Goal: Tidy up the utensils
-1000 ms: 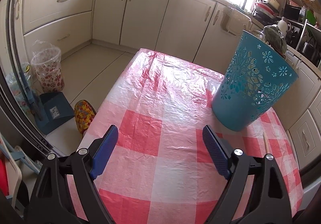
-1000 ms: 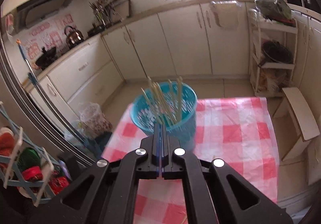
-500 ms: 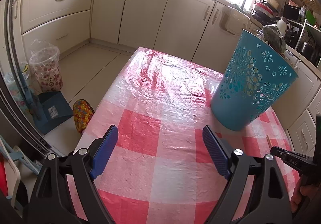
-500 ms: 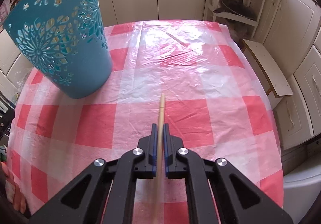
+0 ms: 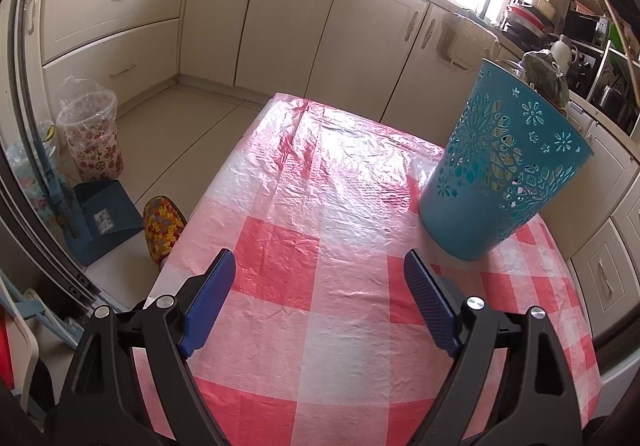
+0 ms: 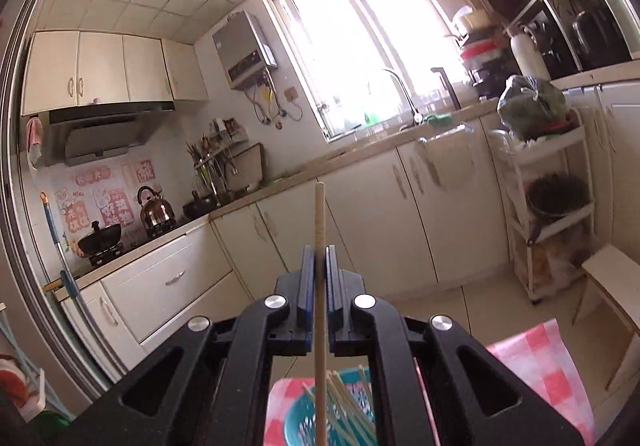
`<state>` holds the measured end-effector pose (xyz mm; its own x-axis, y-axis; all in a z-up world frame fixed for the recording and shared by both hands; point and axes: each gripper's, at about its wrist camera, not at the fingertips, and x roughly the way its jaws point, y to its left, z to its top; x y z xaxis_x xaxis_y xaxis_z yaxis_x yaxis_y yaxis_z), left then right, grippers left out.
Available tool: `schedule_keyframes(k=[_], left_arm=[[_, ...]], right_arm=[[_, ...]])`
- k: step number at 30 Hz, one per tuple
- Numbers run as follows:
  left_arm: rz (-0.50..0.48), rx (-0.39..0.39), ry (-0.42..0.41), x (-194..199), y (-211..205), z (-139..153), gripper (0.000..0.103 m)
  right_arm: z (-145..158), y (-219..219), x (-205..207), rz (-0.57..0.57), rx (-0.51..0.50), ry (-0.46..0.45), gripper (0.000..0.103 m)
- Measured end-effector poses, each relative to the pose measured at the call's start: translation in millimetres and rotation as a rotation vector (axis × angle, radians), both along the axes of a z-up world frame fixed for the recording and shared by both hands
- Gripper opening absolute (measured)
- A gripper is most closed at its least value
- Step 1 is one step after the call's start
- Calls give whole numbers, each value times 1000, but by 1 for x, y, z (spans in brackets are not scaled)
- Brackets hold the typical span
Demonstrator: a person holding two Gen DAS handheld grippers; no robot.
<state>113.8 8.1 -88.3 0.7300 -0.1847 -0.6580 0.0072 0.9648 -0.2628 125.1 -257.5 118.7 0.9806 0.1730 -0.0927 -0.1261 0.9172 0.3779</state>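
A teal cut-out basket [image 5: 500, 174] stands on the right side of the red-and-white checked table [image 5: 320, 230]. My left gripper [image 5: 320, 294] is open and empty, low over the near part of the table, left of the basket. My right gripper [image 6: 319, 258] is shut on a wooden chopstick [image 6: 319, 214] that points up toward the kitchen. Its lower end hangs over the basket [image 6: 296, 426], which shows below the gripper with several chopsticks [image 6: 348, 406] standing in it.
Cream cabinets and a counter run along the far wall. A floral bin [image 5: 94, 138], a blue dustpan [image 5: 100, 220] and a patterned slipper [image 5: 162, 224] lie on the floor left of the table. A white shelf rack [image 6: 548, 206] stands at the right.
My right gripper has lifted the chopstick off the table and swung it upright above the basket. The left gripper has stayed still and open.
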Motion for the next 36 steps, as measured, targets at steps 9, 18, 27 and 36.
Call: schedule_keyframes(k=[9, 18, 27, 36], left_arm=[[-5, 2, -3, -1, -2, 0, 85], [-10, 89, 29, -9, -6, 18, 88], [-47, 217, -65, -121, -11, 141, 95], [-56, 291, -136, -255, -2, 218, 95]], right_arm=[[-63, 27, 25, -79, -141, 99, 10], [-70, 33, -65, 20, -167, 261, 69], [-54, 39, -184, -66, -157, 505, 96], [-11, 77, -286, -35, -178, 489, 96]])
